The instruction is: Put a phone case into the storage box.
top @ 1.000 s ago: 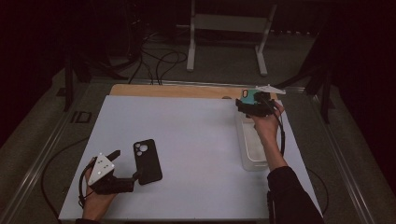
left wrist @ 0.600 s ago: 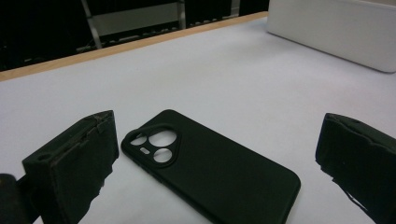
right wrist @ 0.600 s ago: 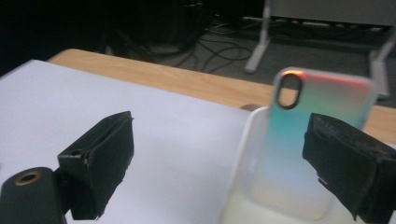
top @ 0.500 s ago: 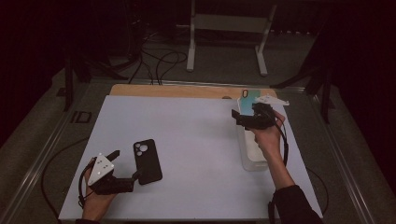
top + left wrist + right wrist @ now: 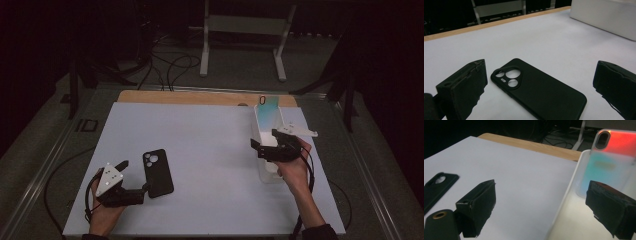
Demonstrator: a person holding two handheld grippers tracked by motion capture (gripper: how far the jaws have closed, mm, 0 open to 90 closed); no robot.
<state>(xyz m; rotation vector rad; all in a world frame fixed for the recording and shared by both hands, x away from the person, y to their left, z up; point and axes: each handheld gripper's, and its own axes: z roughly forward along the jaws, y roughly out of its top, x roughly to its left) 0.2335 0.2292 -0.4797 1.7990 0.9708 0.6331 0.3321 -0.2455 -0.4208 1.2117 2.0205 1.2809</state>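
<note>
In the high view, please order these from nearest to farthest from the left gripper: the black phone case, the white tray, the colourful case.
1. Black phone case: just right of the left gripper.
2. White tray: across the table, right side.
3. Colourful case: leaning at the tray's far end.

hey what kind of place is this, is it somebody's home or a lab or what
Most likely a lab or recording studio, not a home. A white table stands in a dark room with loose cables on the floor and a metal stand behind it. A person works with a left hand-held gripper and a right hand-held gripper.
</note>
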